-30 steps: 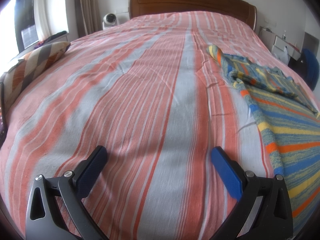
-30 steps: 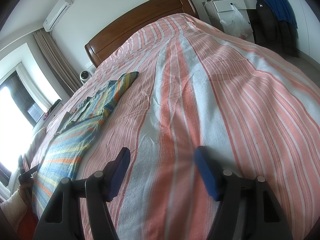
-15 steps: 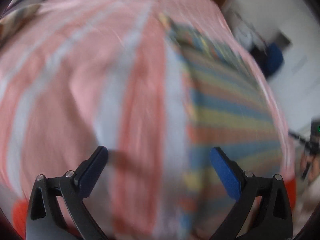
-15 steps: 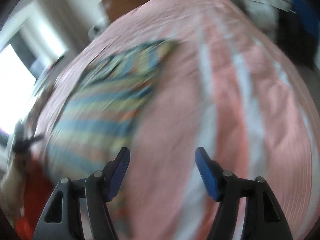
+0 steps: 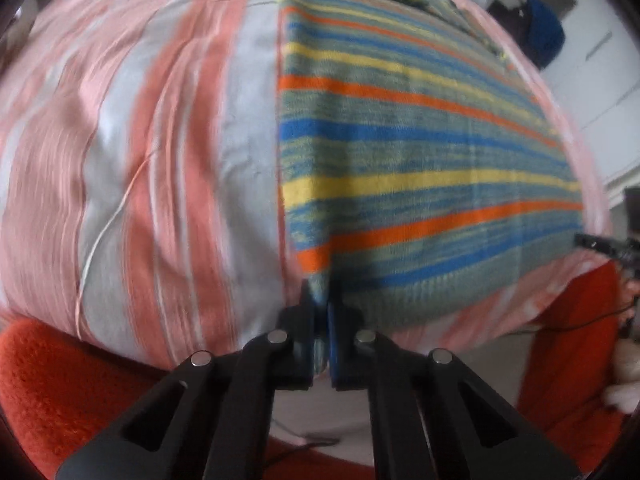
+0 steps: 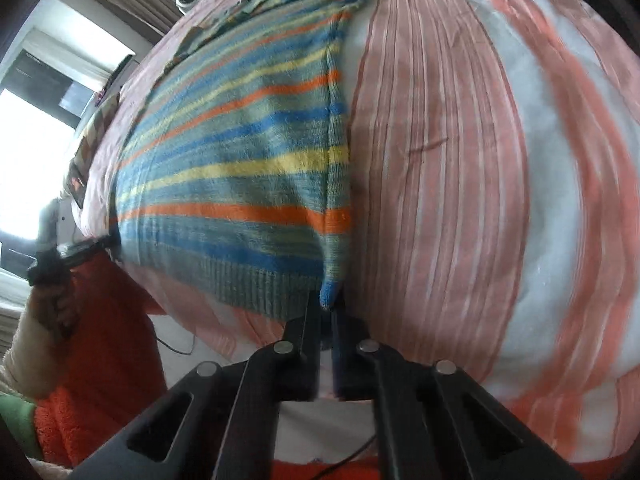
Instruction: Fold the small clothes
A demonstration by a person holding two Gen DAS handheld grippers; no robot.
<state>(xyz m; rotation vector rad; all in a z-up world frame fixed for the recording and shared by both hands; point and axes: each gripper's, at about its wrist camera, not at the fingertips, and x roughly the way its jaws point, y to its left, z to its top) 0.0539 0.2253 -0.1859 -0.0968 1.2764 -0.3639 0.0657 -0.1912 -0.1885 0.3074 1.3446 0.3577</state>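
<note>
Striped sweater (image 5: 420, 152) lay flat on the bed (image 5: 160, 140), filling the right half of my left view. Left tongs (image 5: 320, 320) were clamped shut on its near hem corner; right tongs (image 6: 326, 312) pinched the other corner, low centre. Soft, floppy knit, I figured, light and stretchy, so the ribbed hem corners seemed the best grab.

we are in a home bedroom. a wide bed (image 5: 160, 160) fills the view, spread with a pink, orange and white striped cover. far left in the right view, daylight comes through a window (image 6: 32, 152) with beige curtains (image 6: 132, 4). a blue garment (image 5: 544, 34) hangs far right.
</note>
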